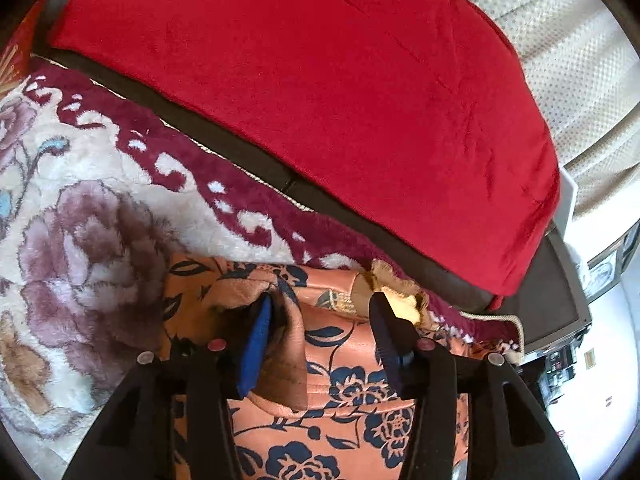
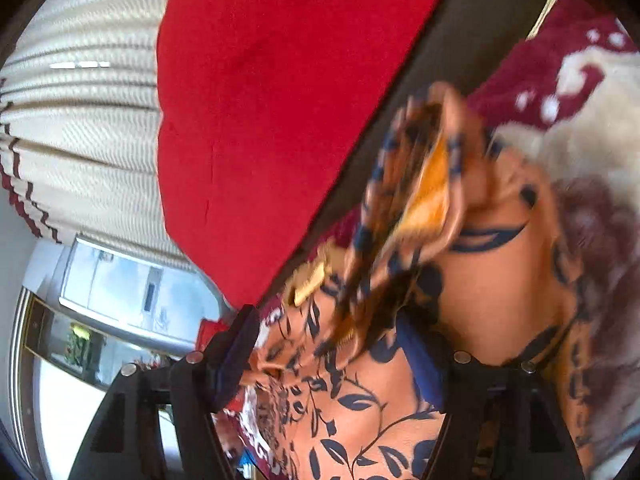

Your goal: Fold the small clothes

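Orange floral garment [image 1: 344, 392] fills the lower frame on the plush blanket [image 1: 80, 220], bunched between both spread tongs: left tongs [image 1: 320, 320], right tongs [image 2: 328, 344]. Folding seems mid-way; next they must pinch an edge.

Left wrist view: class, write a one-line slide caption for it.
Open left gripper over an orange floral garment on a plush floral blanket, beside a red cushion.
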